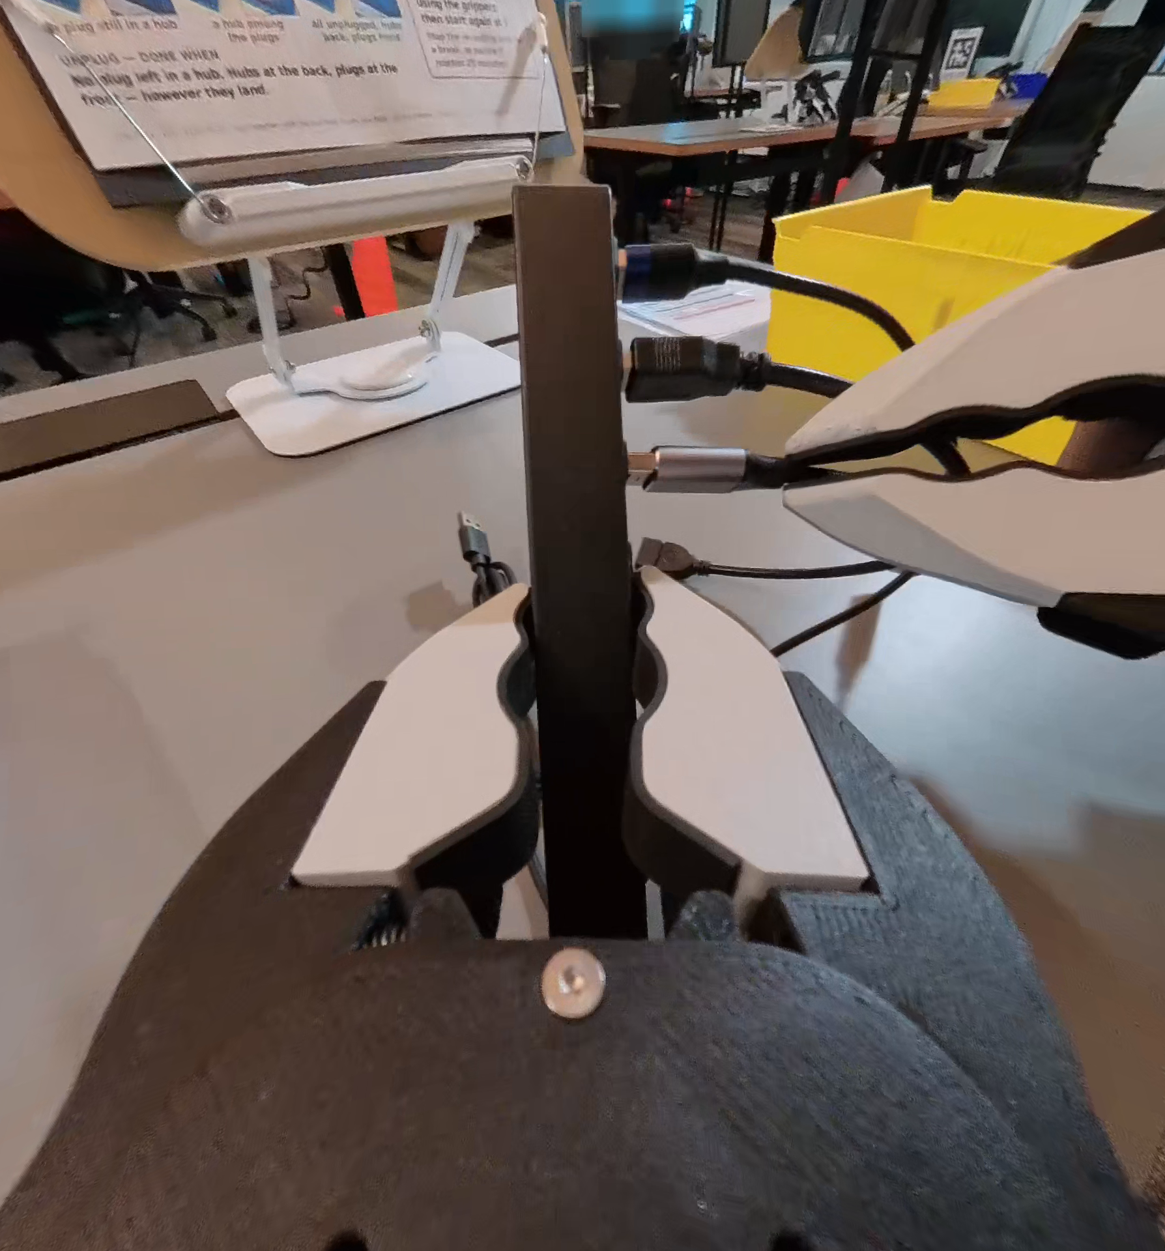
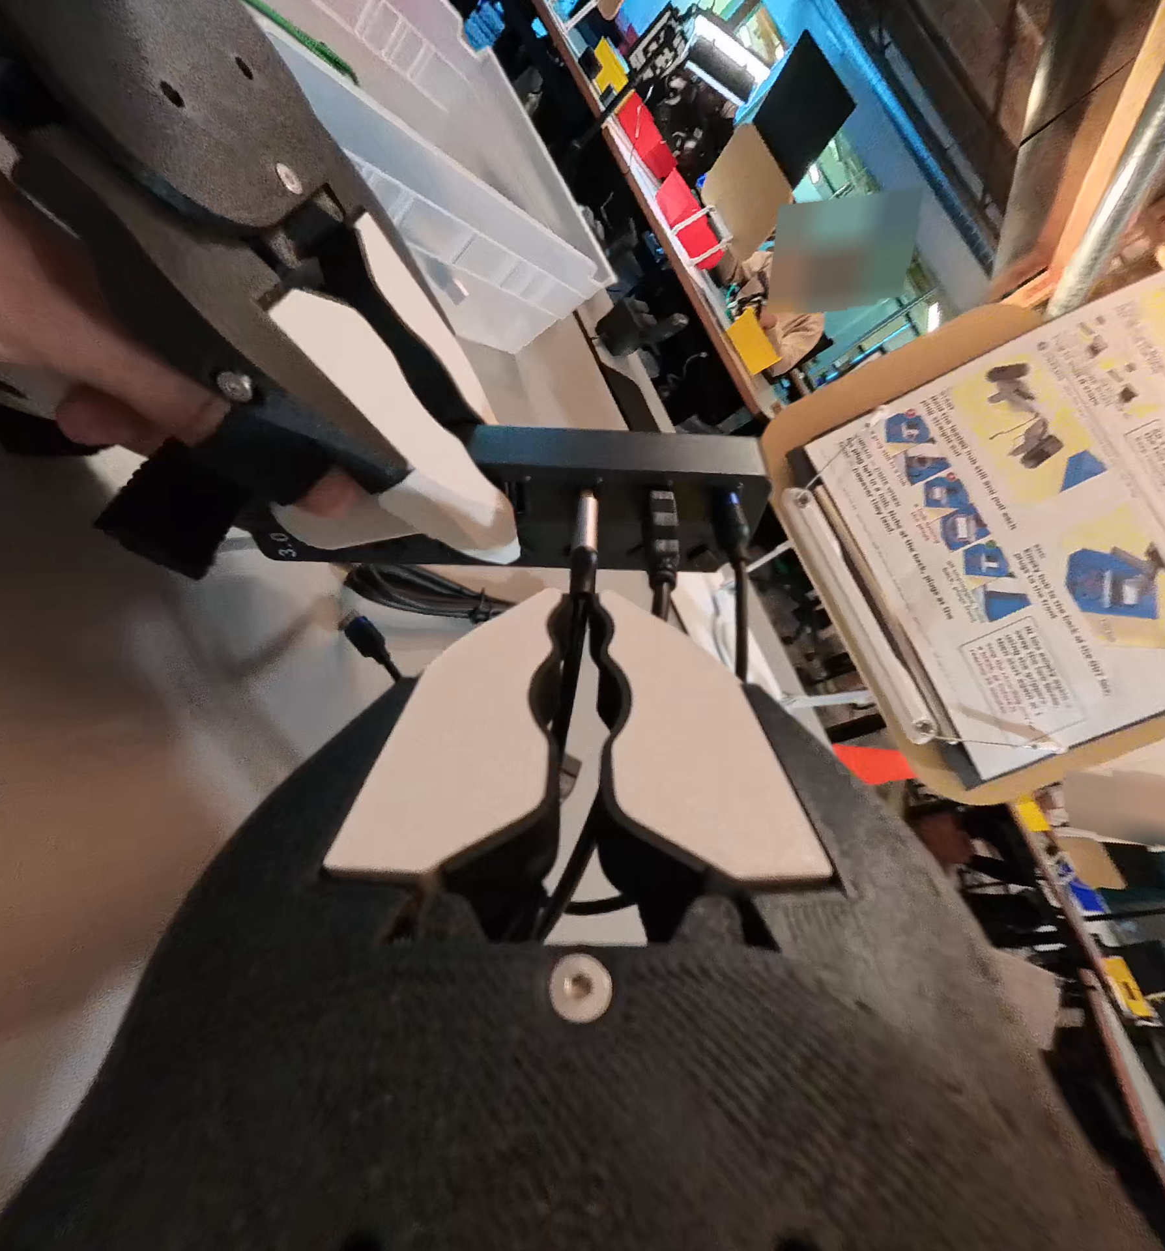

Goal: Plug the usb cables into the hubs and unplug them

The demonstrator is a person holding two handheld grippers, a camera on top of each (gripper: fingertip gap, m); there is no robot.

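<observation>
Left gripper (image 1: pixel 580 609) clenched on long black metal USB hub (image 1: pixel 569 420), held upright above grey tabletop (image 1: pixel 160 609). Right gripper (image 2: pixel 580 602) pinched on thin black cable (image 2: pixel 569 650) just behind silver-shelled plug (image 2: pixel 585 524) seated in hub; two black plugs beside it

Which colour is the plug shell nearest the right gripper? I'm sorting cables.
Silver plug, clearest in the left wrist view.

The black hub's (image 1: pixel 576 514) lower end was hidden inside the left hand-held gripper (image 1: pixel 580 596). The silver plug's cable (image 2: pixel 569 684) vanished between the right hand-held gripper's fingers (image 2: pixel 688 744). The table (image 2: pixel 58 677) was motion-blurred.
</observation>
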